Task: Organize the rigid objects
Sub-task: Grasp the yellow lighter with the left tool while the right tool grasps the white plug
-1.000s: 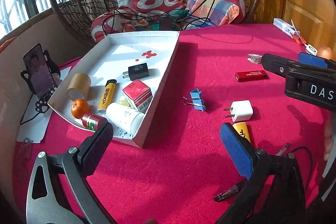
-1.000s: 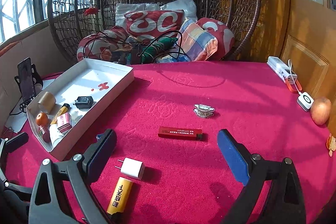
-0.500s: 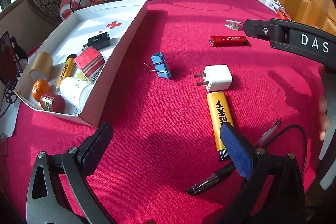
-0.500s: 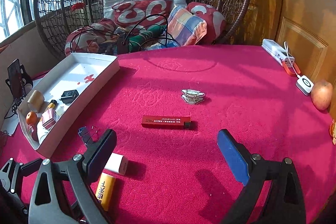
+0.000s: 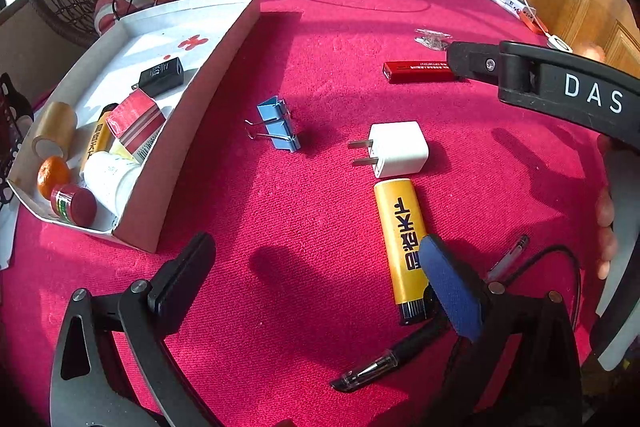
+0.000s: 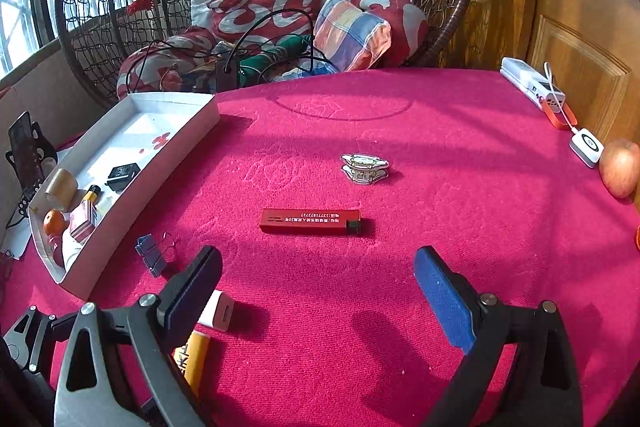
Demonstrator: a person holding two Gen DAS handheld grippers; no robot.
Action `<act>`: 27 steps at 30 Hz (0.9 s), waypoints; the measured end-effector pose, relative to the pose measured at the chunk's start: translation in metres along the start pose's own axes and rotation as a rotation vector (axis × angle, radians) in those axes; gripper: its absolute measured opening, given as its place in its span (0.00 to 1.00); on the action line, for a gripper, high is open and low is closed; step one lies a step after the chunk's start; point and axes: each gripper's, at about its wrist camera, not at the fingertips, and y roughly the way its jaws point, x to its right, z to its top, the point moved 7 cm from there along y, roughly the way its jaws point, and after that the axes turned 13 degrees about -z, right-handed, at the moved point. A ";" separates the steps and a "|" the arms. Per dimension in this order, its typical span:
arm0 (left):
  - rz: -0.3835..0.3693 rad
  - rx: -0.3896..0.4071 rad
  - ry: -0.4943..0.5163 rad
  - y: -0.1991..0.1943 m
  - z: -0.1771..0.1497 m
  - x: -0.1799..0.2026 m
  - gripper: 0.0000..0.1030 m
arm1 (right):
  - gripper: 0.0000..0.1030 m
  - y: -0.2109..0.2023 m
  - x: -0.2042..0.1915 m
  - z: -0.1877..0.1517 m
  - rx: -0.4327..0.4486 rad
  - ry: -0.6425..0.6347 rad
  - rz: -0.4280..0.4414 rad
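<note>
Fingers of my left gripper (image 5: 316, 263) stand wide apart at the bottom of the left wrist view, gripping nothing; the blue-padded one sits over the lower end of a yellow lighter (image 5: 401, 244) that lies lengthwise on the red tablecloth (image 5: 320, 211), black Chinese characters running down its side. Just above the lighter lies a white plug adapter (image 5: 396, 149), prongs pointing left, and left of that a blue binder clip (image 5: 277, 125) with its wire handles splayed. A black pen (image 5: 384, 359) lies at lower centre, partly under my finger. Toward the upper right a red lighter (image 5: 420, 71) carries a line of small white print I cannot read, and across the right edge runs my right gripper's arm, lettered "DAS". At the left of the frame the white cardboard tray (image 5: 224, 59) holds a black adapter (image 5: 162, 77), a red-and-white box (image 5: 134, 121), a second yellow lighter (image 5: 98, 139) with black characters, a tape roll (image 5: 54, 133), an orange (image 5: 52, 175) and a white bottle (image 5: 108, 181). My right gripper (image 6: 318, 269) is likewise spread wide and empty at the bottom of its own view, the red lighter (image 6: 310, 221) just above the gap between the fingers. An apple (image 6: 620, 173) sits at the right edge.
</note>
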 end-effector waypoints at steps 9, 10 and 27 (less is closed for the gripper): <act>-0.102 -0.022 0.018 0.014 0.002 0.015 0.75 | 0.94 0.005 0.002 -0.001 -0.010 0.008 0.000; -0.085 -0.015 0.034 0.013 0.001 0.016 0.72 | 0.94 0.005 0.002 -0.001 -0.008 0.006 0.005; -0.069 0.016 0.048 -0.002 -0.012 -0.002 0.24 | 0.49 0.017 -0.083 -0.035 -0.095 -0.220 0.297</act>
